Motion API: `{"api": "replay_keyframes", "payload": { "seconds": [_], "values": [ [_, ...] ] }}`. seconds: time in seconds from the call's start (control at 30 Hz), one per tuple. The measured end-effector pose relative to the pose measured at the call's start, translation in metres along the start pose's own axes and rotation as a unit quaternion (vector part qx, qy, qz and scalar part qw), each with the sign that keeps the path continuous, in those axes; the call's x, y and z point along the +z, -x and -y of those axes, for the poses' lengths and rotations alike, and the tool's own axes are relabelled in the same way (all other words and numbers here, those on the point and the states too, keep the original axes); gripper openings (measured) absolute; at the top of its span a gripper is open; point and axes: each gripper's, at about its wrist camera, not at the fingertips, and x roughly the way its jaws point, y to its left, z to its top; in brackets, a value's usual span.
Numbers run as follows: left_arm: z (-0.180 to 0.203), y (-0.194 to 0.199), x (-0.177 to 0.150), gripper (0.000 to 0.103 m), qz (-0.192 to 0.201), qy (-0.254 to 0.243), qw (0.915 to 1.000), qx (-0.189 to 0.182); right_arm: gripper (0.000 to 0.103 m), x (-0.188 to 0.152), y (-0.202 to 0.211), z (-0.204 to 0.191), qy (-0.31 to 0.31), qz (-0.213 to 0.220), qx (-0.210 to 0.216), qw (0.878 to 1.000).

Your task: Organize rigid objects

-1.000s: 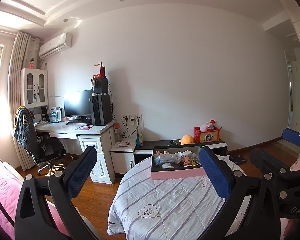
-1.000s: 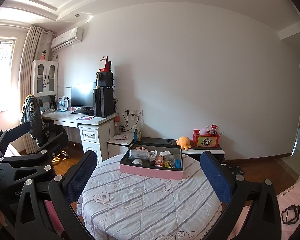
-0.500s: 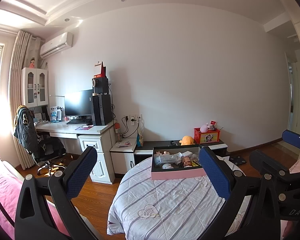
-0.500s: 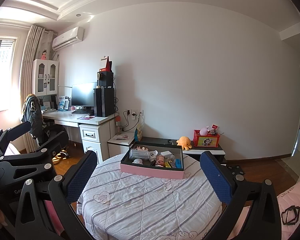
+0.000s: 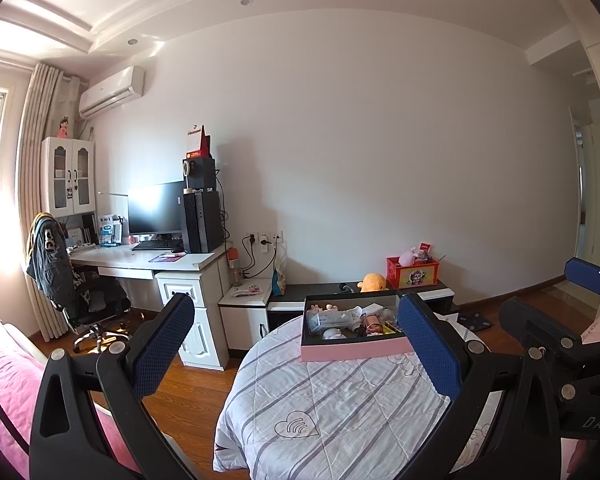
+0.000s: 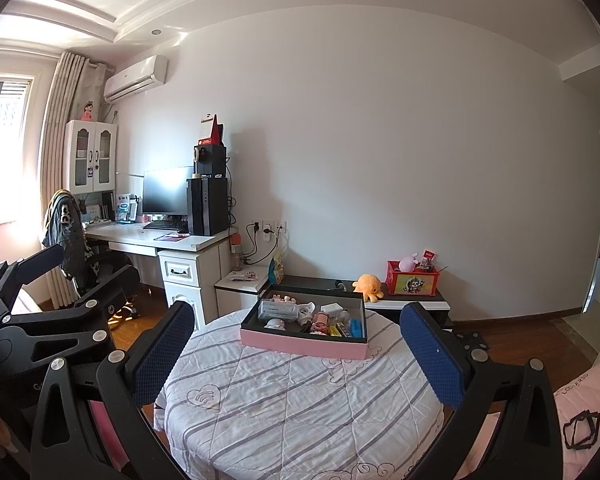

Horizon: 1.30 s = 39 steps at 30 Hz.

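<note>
A pink box point(image 6: 304, 344) with a dark inside sits at the far side of a round table with a striped quilted cover point(image 6: 300, 408). It holds several small rigid items: a clear case, white figures, a doll, a blue piece. The box also shows in the left wrist view point(image 5: 352, 350). My right gripper point(image 6: 300, 344) is open and empty, held well short of the box. My left gripper point(image 5: 296, 344) is open and empty, to the left of the table. Each gripper shows in the other's view, the right gripper point(image 5: 560, 320) and the left gripper point(image 6: 60, 292).
A white desk point(image 6: 156, 240) with monitor and computer tower stands at the back left, an office chair point(image 6: 80, 256) beside it. A low cabinet point(image 6: 400, 300) behind the table carries an orange plush and a red crate. Pink bedding point(image 6: 584, 400) lies at right.
Both views have shifted only slightly; the grippers stay open and nothing on the table has moved.
</note>
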Motion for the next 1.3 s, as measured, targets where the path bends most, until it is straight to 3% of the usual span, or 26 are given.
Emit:
{"api": "replay_keyframes", "payload": {
  "seconds": [1.3],
  "values": [
    [0.0029,0.0001,0.0018,0.103,0.000,0.002,1.0000,0.000,0.103,0.0028,0.0037,-0.0022,0.002,0.002,0.000,1.000]
  ]
}}
